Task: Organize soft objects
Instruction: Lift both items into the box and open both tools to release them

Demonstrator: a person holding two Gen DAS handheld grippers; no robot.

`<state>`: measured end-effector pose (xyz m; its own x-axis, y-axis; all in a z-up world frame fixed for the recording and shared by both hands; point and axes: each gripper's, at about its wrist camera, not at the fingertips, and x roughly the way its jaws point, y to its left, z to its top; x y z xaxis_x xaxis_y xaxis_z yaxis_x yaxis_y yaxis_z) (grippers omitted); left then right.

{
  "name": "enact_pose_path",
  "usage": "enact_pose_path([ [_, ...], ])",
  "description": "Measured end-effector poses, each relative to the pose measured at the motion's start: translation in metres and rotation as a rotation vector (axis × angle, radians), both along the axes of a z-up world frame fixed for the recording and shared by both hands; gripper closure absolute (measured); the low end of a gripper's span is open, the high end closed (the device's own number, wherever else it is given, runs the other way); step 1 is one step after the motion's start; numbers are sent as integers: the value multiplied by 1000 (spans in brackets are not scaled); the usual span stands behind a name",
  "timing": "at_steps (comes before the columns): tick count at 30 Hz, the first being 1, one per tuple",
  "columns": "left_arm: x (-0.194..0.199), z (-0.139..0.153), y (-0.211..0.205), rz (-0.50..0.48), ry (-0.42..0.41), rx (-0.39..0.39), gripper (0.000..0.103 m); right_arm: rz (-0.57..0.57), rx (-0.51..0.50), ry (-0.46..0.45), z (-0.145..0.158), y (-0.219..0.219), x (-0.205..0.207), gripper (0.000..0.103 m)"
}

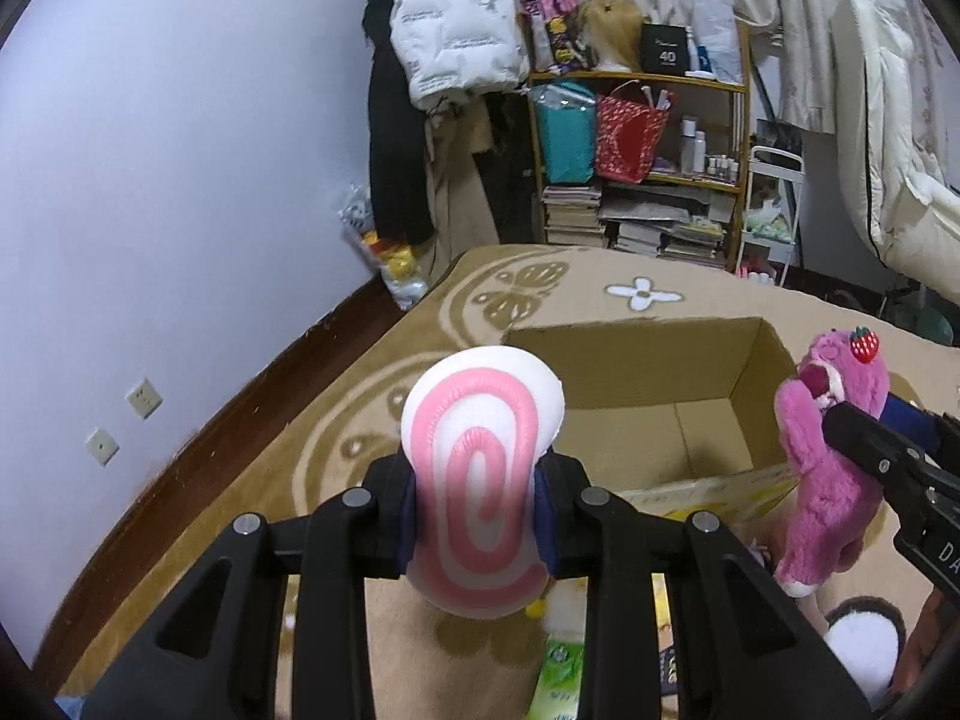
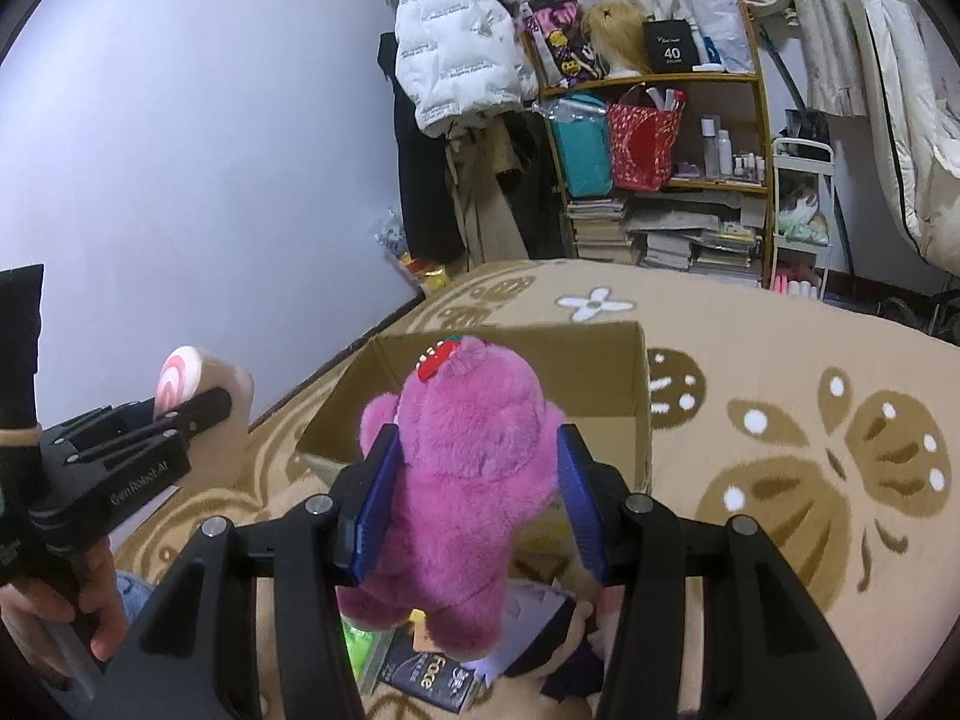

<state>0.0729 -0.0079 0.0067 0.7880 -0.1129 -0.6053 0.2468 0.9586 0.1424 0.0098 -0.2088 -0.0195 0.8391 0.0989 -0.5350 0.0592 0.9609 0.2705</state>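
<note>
My left gripper (image 1: 477, 501) is shut on a swirl-roll plush (image 1: 480, 480), white with a pink spiral, held up in front of an open cardboard box (image 1: 636, 360) on the carpet. The plush also shows at the left of the right wrist view (image 2: 180, 384). My right gripper (image 2: 480, 498) is shut on a pink plush bear (image 2: 462, 480) with a strawberry on its head, held above the near edge of the box (image 2: 600, 372). The bear shows at the right of the left wrist view (image 1: 828, 450). The box looks empty inside.
Small packets (image 2: 432, 678) and another plush (image 1: 864, 642) lie on the beige patterned carpet (image 2: 780, 420) below the grippers. A cluttered shelf (image 1: 642, 138), hanging coats (image 1: 450, 30) and a white cart (image 1: 774, 210) stand beyond. A wall (image 1: 180, 180) is at left.
</note>
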Motion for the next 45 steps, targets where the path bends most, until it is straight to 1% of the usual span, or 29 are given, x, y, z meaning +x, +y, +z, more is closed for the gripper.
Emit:
enact_pose_path([
  [4, 7, 7, -16, -28, -34, 4, 74, -20, -25, -27, 7, -4, 5, 49],
  [8, 14, 4, -37, -60, -51, 45, 73, -28, -7, -48, 9, -12, 12, 49],
  [11, 17, -1, -49, -80, -57, 68, 73, -34, -25, -56, 10, -14, 20, 49],
  [18, 30, -6, -72, -113, -60, 80, 73, -34, -55, -72, 12, -19, 38, 48],
  [22, 41, -9, -75, -114, -60, 91, 72, -39, -42, -73, 10, -27, 47, 48],
  [24, 47, -9, -74, -112, -48, 76, 72, -39, -29, -62, 6, -31, 53, 48],
  [25, 51, -9, -73, -108, -30, 52, 72, -39, -26, -57, 4, -33, 55, 48],
  [28, 59, -8, -68, -99, -12, 11, 71, -32, -32, -46, -2, -34, 59, 47],
  [32, 65, -12, -67, -99, -4, 0, 70, -35, -51, -17, -14, -31, 67, 47],
  [34, 70, -17, -66, -94, 18, -7, 69, -35, -58, -4, -20, -31, 69, 46],
  [39, 78, -28, -64, -86, 55, -6, 68, -20, -43, 15, -29, -34, 74, 45],
  [41, 80, -31, -62, -83, 71, -13, 66, -21, -39, 17, -29, -36, 75, 45],
  [43, 80, -34, -59, -69, 86, -20, 62, -24, -34, 28, -29, -36, 76, 43],
  [44, 81, -35, -58, -65, 92, -23, 62, -26, -31, 29, -30, -36, 75, 42],
  [45, 81, -36, -56, -56, 98, -25, 58, -25, -32, 30, -30, -36, 75, 42],
])
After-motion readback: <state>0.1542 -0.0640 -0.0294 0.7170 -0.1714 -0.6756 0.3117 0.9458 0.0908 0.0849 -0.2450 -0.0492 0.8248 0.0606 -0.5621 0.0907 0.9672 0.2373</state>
